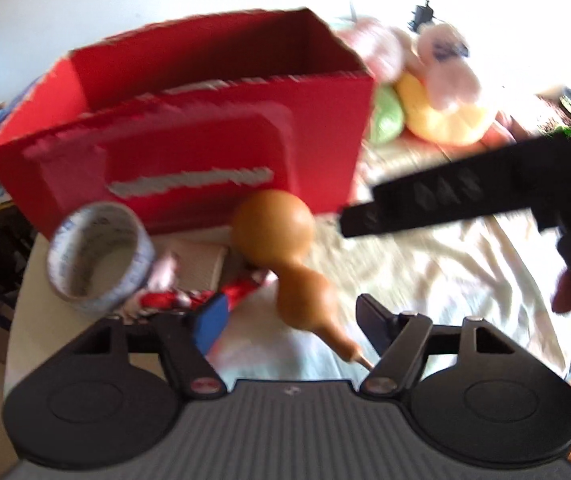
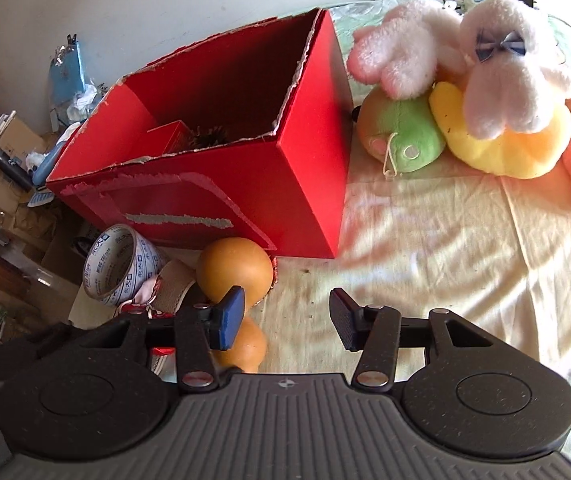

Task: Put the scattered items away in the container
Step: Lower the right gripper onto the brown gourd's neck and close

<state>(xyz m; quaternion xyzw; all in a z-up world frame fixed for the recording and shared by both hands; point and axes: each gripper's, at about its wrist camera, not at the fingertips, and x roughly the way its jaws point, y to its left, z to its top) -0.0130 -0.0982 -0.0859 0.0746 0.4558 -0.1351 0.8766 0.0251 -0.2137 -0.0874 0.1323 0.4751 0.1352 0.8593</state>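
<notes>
On your cream-clothed desk (image 2: 425,248), printed tape roll (image 2: 119,268) lettering is illegible; glossy tan gourd (image 2: 235,270) fronts red box (image 2: 245,184); left gripper (image 1: 289,326) and right gripper (image 2: 285,320) gape empty.

The left tool (image 1: 291,326) hung with jaws apart around the narrow end of a tan gourd (image 1: 285,264), just in front of the red box (image 1: 189,120). A tape roll (image 1: 99,256) lay left of the gourd; the right tool (image 1: 465,196) reached in from the right.

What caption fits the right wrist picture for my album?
Open tongs hover by an orange gourd and tape roll, before a red box.
</notes>
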